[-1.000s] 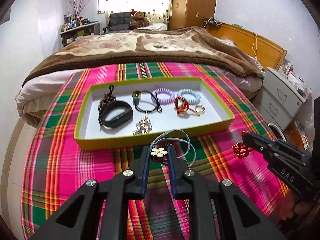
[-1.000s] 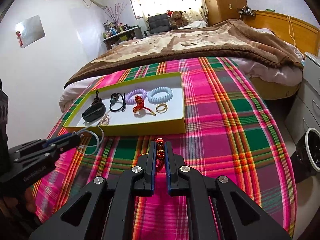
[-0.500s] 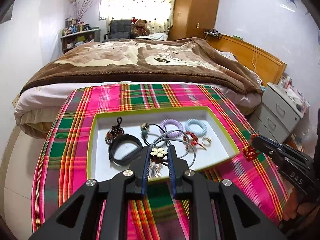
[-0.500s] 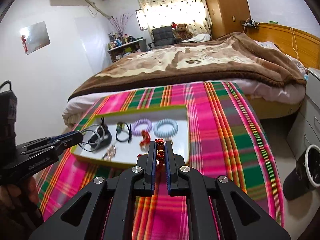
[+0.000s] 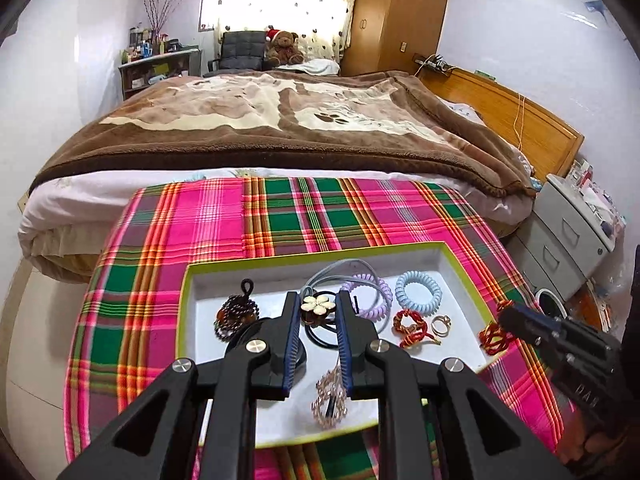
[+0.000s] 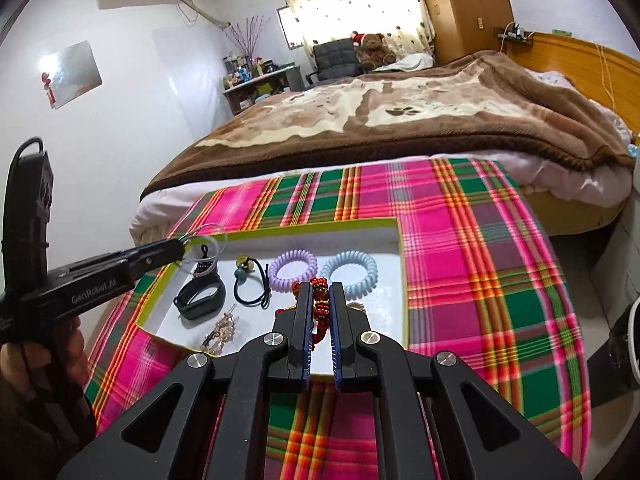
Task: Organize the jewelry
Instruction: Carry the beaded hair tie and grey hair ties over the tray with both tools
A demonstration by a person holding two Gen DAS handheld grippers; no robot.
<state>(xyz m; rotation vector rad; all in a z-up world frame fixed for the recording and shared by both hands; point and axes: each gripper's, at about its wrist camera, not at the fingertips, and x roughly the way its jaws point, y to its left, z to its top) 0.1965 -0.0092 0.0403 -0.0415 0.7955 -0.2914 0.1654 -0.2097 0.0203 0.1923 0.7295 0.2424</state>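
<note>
The left hand-held gripper pinches a flower hair tie, hiding the black band; the right hand-held gripper clamps a red beaded knot, covering the ring.

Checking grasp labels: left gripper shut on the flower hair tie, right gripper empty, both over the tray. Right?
Not quite. The right gripper is not empty: the right wrist view shows it shut on a red beaded bracelet. The left gripper does hold the flower hair tie, both over the tray.
</note>
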